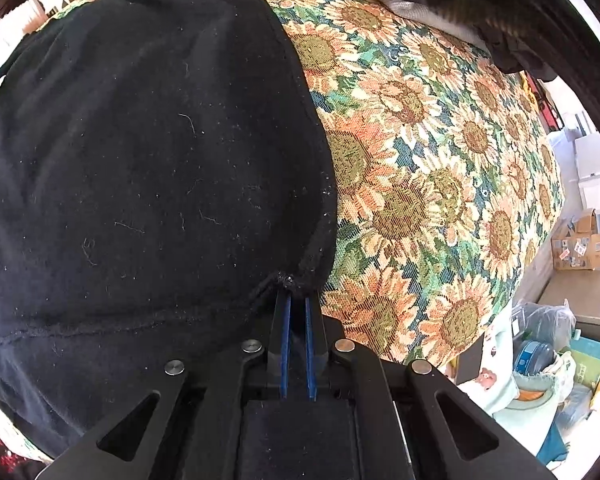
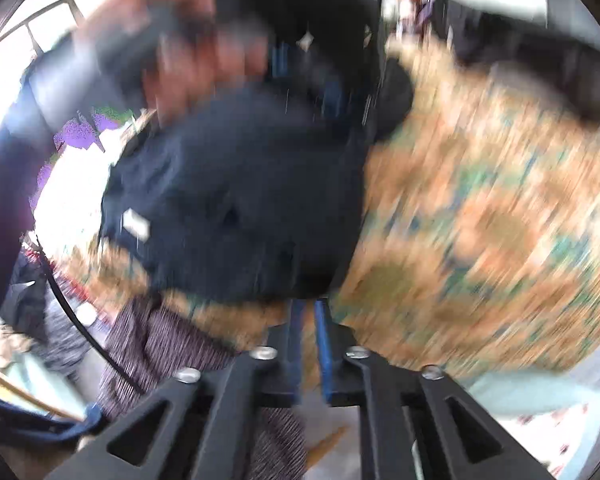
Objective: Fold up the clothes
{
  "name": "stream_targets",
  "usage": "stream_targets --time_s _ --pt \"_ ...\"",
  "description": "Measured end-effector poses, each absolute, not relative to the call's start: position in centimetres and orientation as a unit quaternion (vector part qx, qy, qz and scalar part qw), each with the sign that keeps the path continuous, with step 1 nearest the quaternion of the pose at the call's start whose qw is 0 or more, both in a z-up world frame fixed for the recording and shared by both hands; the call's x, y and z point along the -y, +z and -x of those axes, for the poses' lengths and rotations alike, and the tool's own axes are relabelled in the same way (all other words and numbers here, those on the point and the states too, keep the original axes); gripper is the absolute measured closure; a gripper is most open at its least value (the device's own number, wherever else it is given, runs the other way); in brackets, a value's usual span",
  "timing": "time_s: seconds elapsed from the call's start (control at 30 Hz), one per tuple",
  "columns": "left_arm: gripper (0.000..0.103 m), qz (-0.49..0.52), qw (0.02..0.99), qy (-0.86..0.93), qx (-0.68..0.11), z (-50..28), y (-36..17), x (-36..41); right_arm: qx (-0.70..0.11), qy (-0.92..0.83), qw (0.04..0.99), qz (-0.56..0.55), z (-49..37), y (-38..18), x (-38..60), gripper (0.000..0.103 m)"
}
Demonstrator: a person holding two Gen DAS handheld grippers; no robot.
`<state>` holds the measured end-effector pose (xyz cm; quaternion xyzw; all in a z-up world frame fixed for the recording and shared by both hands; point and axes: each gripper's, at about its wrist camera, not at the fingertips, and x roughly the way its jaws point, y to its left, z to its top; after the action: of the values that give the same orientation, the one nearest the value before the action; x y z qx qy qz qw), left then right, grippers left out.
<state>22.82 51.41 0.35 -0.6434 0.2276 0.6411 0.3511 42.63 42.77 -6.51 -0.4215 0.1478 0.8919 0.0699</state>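
- Left wrist view: the left tongs pinch the bunched hem corner of the black cotton jersey garment, which lies flat on the sunflower-patterned woven cloth over the tabletop.
- Right wrist view, blurred: the right tongs stand partly apart at the garment's near edge, nothing visibly between them.
- Soft, light and limp, the fabric will likely sag; hemmed corners seem the surest holds.
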Motion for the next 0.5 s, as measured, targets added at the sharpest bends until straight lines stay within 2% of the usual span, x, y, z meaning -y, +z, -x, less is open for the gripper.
stream_targets --time_s 0.03,0.2,0.3,0.37,0.5 --pt "0.097 0.645 0.354 0.638 -0.229 -22.8 0.4 -51.4 -0.136 0.897 0.073 0.414 -42.4 -5.7 -42.8 0.043" --pt "0.097 0.653 0.366 0.621 -0.232 -22.7 1.0 -51.0 -0.116 0.883 0.074 0.449 -39.4 -7.0 -42.6 0.053" --pt "0.097 0.652 0.369 0.620 -0.232 -22.7 1.4 -50.8 -0.138 0.875 0.064 0.460 -38.3 -8.3 -42.9 0.065" --pt "0.097 0.649 0.377 0.620 -0.229 -22.9 1.8 -50.7 -0.134 0.882 0.060 0.447 -38.5 -8.1 -42.5 0.088" --pt "0.097 0.656 0.391 0.608 -0.218 -22.7 1.3 -50.3 -0.159 0.879 0.052 0.447 -39.6 -8.5 -43.4 0.094"
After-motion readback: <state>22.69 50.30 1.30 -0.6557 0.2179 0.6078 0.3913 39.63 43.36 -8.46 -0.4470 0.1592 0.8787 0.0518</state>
